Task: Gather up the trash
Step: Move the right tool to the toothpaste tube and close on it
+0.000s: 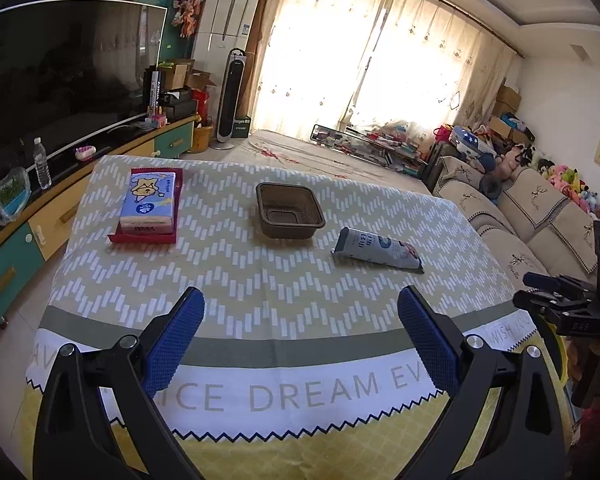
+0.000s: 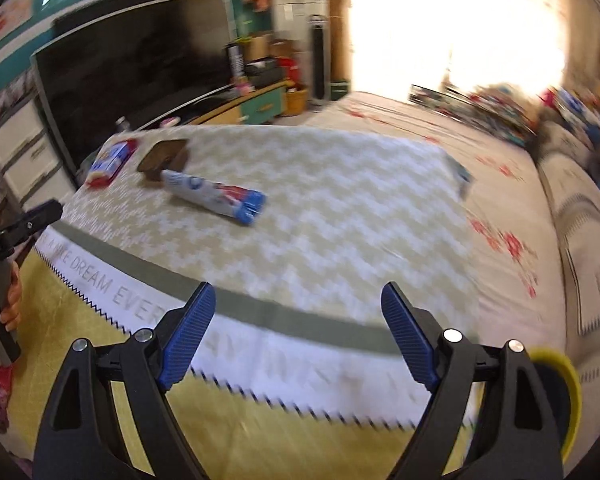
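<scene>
A crumpled blue-and-white snack wrapper [image 1: 378,249] lies on the patterned tablecloth [image 1: 236,280], right of centre; it also shows in the blurred right wrist view [image 2: 216,196]. A brown plastic tray [image 1: 289,210] sits at the table's middle, and shows behind the wrapper in the right wrist view [image 2: 165,159]. My left gripper [image 1: 300,304] is open and empty above the near table edge. My right gripper [image 2: 298,300] is open and empty over the near right part of the table, and its body shows at the left view's right edge [image 1: 560,304].
A blue tissue pack on a red tray [image 1: 148,204] stands at the table's far left. A TV and cabinet [image 1: 60,80] run along the left. A sofa [image 1: 540,216] with toys is at the right. A yellow-rimmed bin [image 2: 564,392] sits beside the table's near right corner.
</scene>
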{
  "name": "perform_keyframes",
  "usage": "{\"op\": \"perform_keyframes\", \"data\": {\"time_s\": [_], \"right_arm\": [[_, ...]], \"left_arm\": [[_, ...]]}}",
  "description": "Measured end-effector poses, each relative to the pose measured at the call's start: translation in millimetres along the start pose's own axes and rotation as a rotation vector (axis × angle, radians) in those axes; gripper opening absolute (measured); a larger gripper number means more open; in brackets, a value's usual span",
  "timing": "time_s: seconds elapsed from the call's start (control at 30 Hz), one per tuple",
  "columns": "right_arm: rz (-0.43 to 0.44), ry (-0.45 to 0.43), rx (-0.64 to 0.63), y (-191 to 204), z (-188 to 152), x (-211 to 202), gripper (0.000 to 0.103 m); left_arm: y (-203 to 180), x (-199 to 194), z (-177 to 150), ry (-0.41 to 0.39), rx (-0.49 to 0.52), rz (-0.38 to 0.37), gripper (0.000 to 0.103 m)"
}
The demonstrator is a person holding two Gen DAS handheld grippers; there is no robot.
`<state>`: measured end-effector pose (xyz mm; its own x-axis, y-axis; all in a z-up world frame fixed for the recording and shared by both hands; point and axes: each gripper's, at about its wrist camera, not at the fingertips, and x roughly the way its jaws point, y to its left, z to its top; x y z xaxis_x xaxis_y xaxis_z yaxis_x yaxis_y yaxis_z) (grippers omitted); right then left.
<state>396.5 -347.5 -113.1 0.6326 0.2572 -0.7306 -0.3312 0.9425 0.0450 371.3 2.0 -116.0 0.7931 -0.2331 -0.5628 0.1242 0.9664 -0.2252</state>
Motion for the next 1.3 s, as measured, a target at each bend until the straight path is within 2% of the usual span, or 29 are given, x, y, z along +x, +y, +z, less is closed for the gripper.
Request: {"op": "perform_keyframes", "data": {"time_s": [0.07,0.4,0.67,0.87,0.93,1.03,1.2,1.27,1.3], "right_arm": [[0.045,0.0,-0.067,13.6,14.1,19.3,0.08],[0.105,0.086,-0.237,52.1,60.0,107.1,0.08],[0.21,0.149,-0.301,55.2,80.9,140.5,0.081],[0.21,0.16,-0.337,62.3,84.5,145.6,0.083],[0.214,0.158,-0.342,66.0,81.8,144.0,0.08],[0.221,0.152,-0.35,69.5,76.6,137.4,0.07],[0.213,0.162,-0.352,76.1,68.1,124.0,0.045],[0.205,0.163,-0.342,79.2,63.6,119.3,0.037],[0.194,0.163,-0.336,80.3,60.7,116.6,0.037]], "left_arm": [[0.3,0.1,-0.4,0.001,-0.005,0.002,0.096],[1.8,11.0,-4.4,0.032,-0.004,0.005,0.096],[3.6,13.5,-4.3,0.04,-0.025,-0.024,0.096],[0.1,15.5,-6.4,0.051,-0.017,-0.032,0.096],[0.6,15.0,-6.7,0.051,-0.021,-0.034,0.096],[0.7,14.6,-6.2,0.049,-0.026,-0.035,0.096],[0.2,15.9,-7.1,0.054,-0.017,-0.026,0.096],[0.3,16.2,-7.8,0.057,-0.016,-0.026,0.096],[0.1,16.5,-7.9,0.059,-0.014,-0.025,0.096]]}}
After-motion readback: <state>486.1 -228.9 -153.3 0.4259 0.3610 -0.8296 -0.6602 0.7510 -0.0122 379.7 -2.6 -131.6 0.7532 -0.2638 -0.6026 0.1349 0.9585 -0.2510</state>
